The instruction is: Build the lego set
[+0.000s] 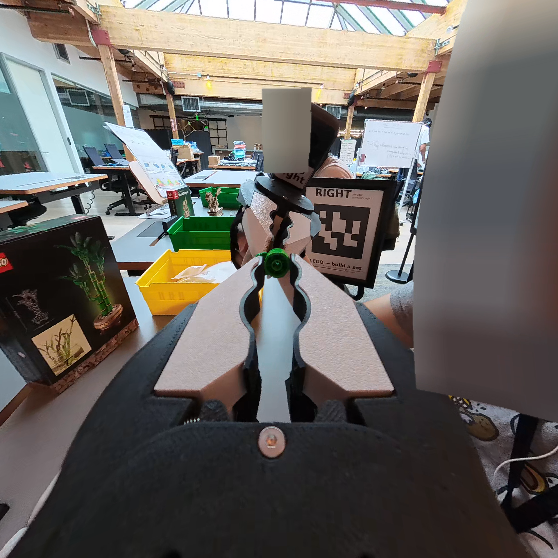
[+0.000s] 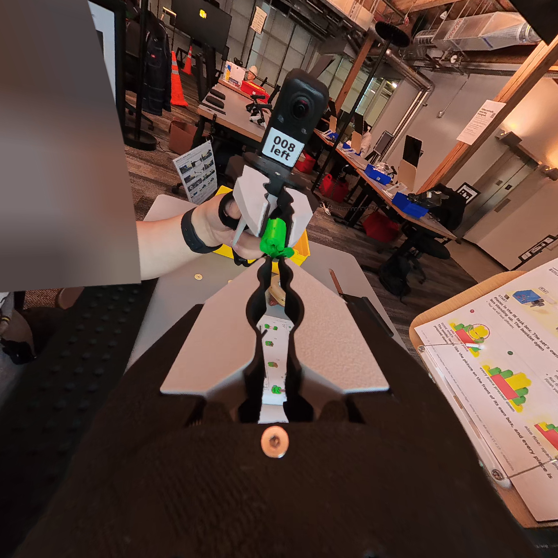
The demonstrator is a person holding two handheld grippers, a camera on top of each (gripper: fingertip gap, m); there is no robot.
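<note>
Both grippers meet tip to tip in the air above the table. My left gripper [image 1: 276,267] is shut on a green round Lego cylinder [image 1: 276,262], seen end-on between its tips. In the right wrist view the left gripper [image 2: 276,229] holds that cylinder [image 2: 273,231], which points down toward me. My right gripper [image 2: 273,264] is shut, its tips pinching a small green leaf piece [image 2: 283,252] at the cylinder's lower end. In the left wrist view the right gripper [image 1: 279,241] stands just behind the cylinder.
A yellow bin [image 1: 163,291] with paper bags and a green bin [image 1: 199,235] sit on the table. The Lego box [image 1: 60,302] stands at left. Under my right gripper lie the open booklet [image 2: 273,365] and a tan round part [image 2: 276,294]. An instruction board [image 2: 498,362] is at right. My left and right fingertips are right by each other.
</note>
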